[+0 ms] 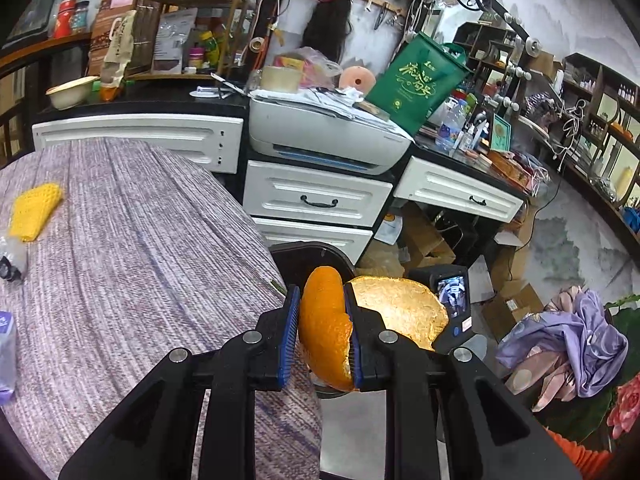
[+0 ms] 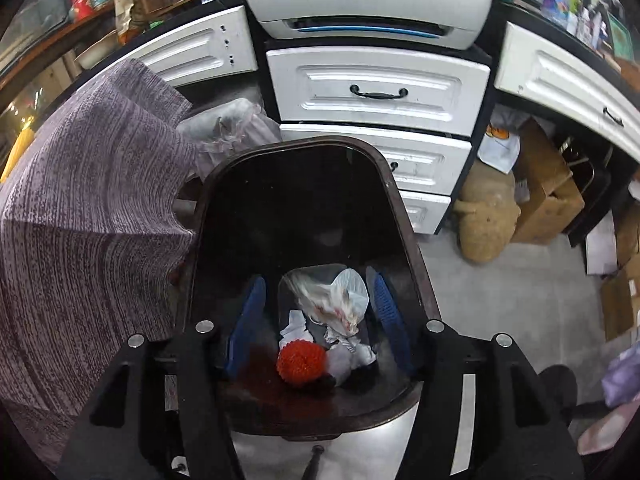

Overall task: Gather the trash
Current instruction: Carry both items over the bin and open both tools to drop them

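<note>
My left gripper [image 1: 322, 312] is shut on an orange peel [image 1: 326, 332] and holds it past the table's right edge, above the dark trash bin [image 1: 296, 254]. A larger piece of the peel [image 1: 404, 308] curls out to the right. My right gripper [image 2: 318, 308] is open and empty, right over the dark trash bin [image 2: 404, 208]. Inside the bin lie a crumpled plastic bag [image 2: 340, 296], white paper scraps [image 2: 348, 354] and a red foam net ball [image 2: 301, 364]. A yellow foam net [image 1: 34, 210] lies on the table at the far left.
The table has a purple-grey woven cloth [image 1: 132, 260]. A clear plastic item [image 1: 10, 258] and another wrapper [image 1: 6, 354] lie at its left edge. White drawers [image 1: 316, 198] and a printer [image 1: 324, 138] stand behind the bin. Boxes [image 2: 548, 184] and a burlap sack [image 2: 486, 216] are on the floor.
</note>
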Demonstrator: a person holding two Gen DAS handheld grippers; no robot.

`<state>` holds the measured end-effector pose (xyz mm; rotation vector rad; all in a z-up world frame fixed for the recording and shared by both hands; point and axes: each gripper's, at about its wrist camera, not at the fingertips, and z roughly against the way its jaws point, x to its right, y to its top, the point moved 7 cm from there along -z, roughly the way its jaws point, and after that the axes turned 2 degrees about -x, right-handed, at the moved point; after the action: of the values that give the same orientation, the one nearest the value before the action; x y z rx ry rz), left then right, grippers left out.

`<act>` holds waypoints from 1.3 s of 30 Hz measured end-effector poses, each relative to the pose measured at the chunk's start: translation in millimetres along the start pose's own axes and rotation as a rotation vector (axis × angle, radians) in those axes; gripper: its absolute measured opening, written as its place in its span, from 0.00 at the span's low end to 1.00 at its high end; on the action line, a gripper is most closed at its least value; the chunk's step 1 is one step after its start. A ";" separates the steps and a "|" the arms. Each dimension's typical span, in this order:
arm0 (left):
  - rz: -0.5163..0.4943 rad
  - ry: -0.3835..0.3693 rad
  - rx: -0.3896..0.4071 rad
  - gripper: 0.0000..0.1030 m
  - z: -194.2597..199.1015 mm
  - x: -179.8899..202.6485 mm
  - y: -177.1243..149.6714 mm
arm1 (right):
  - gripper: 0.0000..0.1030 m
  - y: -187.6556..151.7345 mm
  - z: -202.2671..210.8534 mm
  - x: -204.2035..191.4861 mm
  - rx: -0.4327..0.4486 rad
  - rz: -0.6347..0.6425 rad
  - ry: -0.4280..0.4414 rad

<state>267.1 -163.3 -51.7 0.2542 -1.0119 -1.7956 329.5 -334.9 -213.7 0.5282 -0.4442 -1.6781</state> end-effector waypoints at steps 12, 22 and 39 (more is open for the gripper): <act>-0.066 -0.038 -0.092 0.21 -46.6 30.3 -6.0 | 0.57 -4.9 60.6 56.7 0.101 -0.112 -0.055; -0.121 -0.016 -0.215 0.21 -106.0 52.4 -22.5 | 0.61 -7.9 114.6 90.7 0.201 -0.162 -0.098; -0.208 0.082 -0.385 0.22 -181.5 56.7 -50.4 | 0.61 -5.3 131.5 98.8 0.229 -0.179 -0.083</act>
<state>313.1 -298.6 -186.9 0.1963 -0.5807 -2.1087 236.5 -431.6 -118.4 0.6836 -0.6713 -1.8364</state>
